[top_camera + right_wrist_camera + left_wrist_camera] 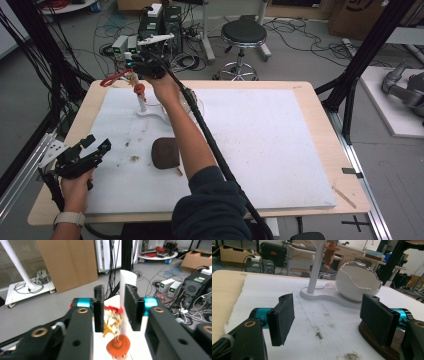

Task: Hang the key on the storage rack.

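Overhead, the right gripper (134, 75) at the desk's far-left edge is blurred; its grip unclear. The left gripper (329, 315) gapes, empty.

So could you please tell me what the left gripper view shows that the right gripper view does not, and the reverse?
Left gripper view alone: the white eggshell-shaped bowl on the stand's base, the dark zippered pouch, and the open left tool. Right gripper view alone: the right tool with its jaws either side of gold trinkets. Shared: the white stand post and the hanging orange charm.
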Action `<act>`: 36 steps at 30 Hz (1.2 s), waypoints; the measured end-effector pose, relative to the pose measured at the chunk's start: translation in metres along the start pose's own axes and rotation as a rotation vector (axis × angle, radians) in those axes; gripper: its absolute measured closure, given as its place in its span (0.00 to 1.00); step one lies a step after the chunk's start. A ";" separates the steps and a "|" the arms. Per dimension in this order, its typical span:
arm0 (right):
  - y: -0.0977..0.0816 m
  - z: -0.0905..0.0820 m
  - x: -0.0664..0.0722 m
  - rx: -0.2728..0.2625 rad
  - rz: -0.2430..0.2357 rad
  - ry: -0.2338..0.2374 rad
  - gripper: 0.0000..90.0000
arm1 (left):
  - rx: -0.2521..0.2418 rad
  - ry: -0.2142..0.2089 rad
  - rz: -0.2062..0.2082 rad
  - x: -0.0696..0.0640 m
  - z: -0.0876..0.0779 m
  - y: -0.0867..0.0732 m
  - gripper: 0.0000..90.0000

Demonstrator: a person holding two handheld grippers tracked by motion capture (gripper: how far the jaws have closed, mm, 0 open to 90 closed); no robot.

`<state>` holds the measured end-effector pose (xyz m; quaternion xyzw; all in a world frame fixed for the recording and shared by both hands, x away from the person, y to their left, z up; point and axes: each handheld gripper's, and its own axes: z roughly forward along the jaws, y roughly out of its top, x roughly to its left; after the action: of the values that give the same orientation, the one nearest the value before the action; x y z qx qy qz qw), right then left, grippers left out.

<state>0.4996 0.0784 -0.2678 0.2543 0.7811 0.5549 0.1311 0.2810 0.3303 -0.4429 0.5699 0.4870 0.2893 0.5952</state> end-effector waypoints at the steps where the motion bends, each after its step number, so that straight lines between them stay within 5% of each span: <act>1: -0.003 -0.007 -0.001 -0.010 -0.001 -0.002 0.75 | 0.001 -0.001 -0.001 0.000 0.000 0.000 0.31; 5: -0.024 -0.042 -0.011 -0.024 0.013 -0.049 0.65 | 0.004 -0.008 0.010 -0.002 0.001 0.000 0.31; 10: -0.058 -0.096 -0.026 0.057 -0.076 -0.175 0.51 | 0.016 -0.026 0.019 -0.007 0.005 0.000 0.31; 15: -0.090 -0.155 -0.036 0.098 -0.132 -0.240 0.40 | 0.018 -0.045 0.031 -0.016 0.008 0.001 0.31; 19: -0.118 -0.199 -0.042 0.117 -0.114 -0.289 0.25 | 0.027 -0.066 0.036 -0.024 0.012 0.001 0.29; 26: -0.184 -0.274 -0.048 0.127 -0.052 -0.369 0.23 | 0.039 -0.099 0.064 -0.039 0.020 0.001 0.22; 36: -0.245 -0.333 -0.073 0.099 0.074 -0.466 0.23 | 0.034 -0.142 0.082 -0.056 0.025 0.003 0.22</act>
<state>0.3366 -0.2897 -0.3862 0.4100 0.7463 0.4467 0.2747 0.2843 0.2705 -0.4290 0.6185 0.4249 0.2639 0.6060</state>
